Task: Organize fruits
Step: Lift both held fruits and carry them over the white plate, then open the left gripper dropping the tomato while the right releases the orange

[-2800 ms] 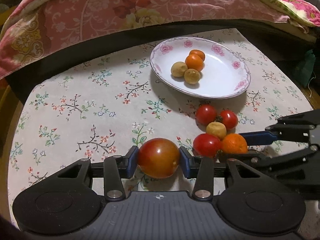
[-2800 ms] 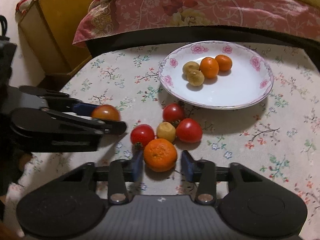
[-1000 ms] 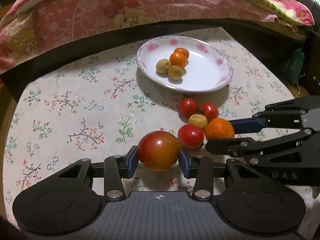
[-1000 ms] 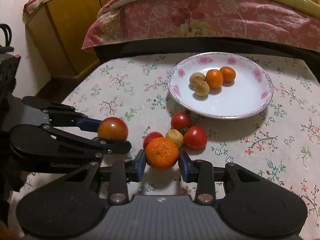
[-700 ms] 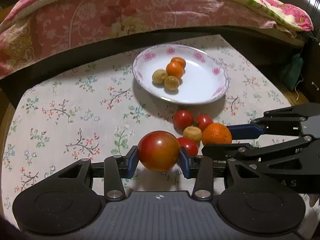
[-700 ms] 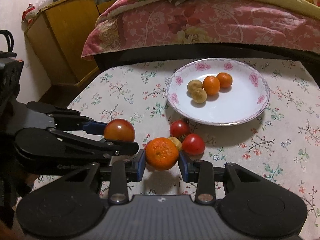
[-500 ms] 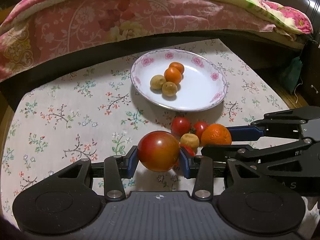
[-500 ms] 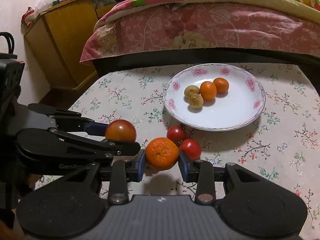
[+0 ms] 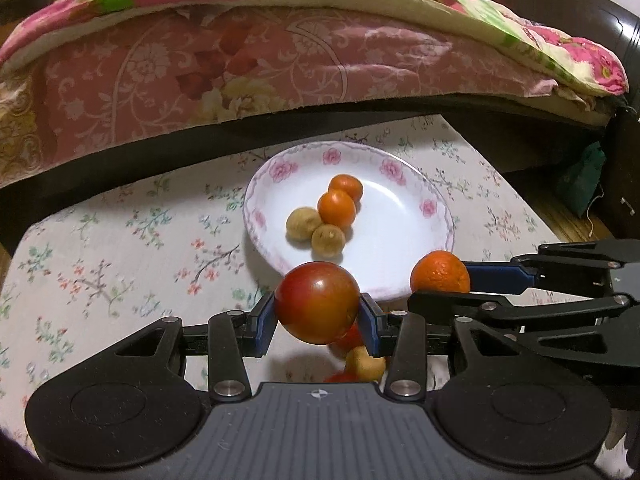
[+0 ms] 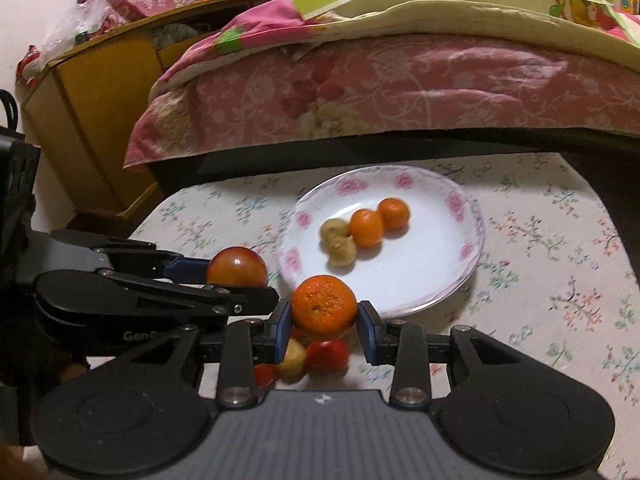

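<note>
Left gripper [image 9: 318,316] is clamped on a large red-orange tomato [image 9: 317,302], both blue pads pressed against its sides. The tomato is lifted off the surface [image 9: 120,264] and sits in front of the near rim of the plate [image 9: 416,200] in the left wrist view.

Right gripper [image 10: 323,326] is clamped on a mandarin orange [image 10: 323,306], pads tight on both sides, also held clear of the surface, at the plate's near edge. The two grippers are side by side: the right gripper shows at the right of the left wrist view with the mandarin orange between its fingers, the left one at the left of the right wrist view with the tomato.

The plate is white with a pink floral rim and rests on a floral tablecloth. It holds four fruits clustered toward its left half: two small oranges [image 9: 338,202] touching each other, and two small tan fruits [image 9: 316,230] touching just in front of them.

Below the held fruit, on the surface, there are small red tomatoes [image 10: 326,354] and one tan fruit [image 10: 292,356] bunched together, partly hidden by the grippers and blurred.

Behind the surface is a bed [image 10: 400,92] with a pink floral quilt, and a yellow wooden cabinet [image 10: 100,92] to its left.
</note>
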Demonstrator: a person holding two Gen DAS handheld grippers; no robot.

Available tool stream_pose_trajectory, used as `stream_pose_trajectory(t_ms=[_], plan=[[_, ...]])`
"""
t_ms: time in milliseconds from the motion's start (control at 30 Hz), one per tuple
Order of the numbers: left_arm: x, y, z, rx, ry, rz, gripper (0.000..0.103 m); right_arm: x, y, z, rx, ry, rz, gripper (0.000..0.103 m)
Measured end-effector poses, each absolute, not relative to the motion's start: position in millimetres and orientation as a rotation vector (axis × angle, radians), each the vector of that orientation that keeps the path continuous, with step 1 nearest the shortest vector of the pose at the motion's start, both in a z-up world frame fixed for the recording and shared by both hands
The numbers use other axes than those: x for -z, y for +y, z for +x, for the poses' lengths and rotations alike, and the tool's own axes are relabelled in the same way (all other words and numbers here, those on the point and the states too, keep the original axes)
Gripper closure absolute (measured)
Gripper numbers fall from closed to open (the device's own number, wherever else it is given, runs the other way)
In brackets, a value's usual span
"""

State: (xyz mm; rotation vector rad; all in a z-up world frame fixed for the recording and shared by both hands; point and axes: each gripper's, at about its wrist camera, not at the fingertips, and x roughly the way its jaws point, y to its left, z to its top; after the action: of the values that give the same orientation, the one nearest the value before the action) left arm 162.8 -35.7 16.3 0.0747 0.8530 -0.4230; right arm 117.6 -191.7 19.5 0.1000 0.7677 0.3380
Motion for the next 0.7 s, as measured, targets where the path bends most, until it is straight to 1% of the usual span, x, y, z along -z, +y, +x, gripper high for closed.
stream_pose_trajectory(t_ms=[267,700], plan=[[-8.1,-53.9,189.4,0.425,0.855,0.088,0.053,-11.6,-208.3,142.0,-0.28,0.759,0.102,0.074],[-5.7,-60.9,196.0,0.405,0.857,0.118,0.051,-2.4,-215.5,151.7,-0.254,0.769,0.111,0.073]])
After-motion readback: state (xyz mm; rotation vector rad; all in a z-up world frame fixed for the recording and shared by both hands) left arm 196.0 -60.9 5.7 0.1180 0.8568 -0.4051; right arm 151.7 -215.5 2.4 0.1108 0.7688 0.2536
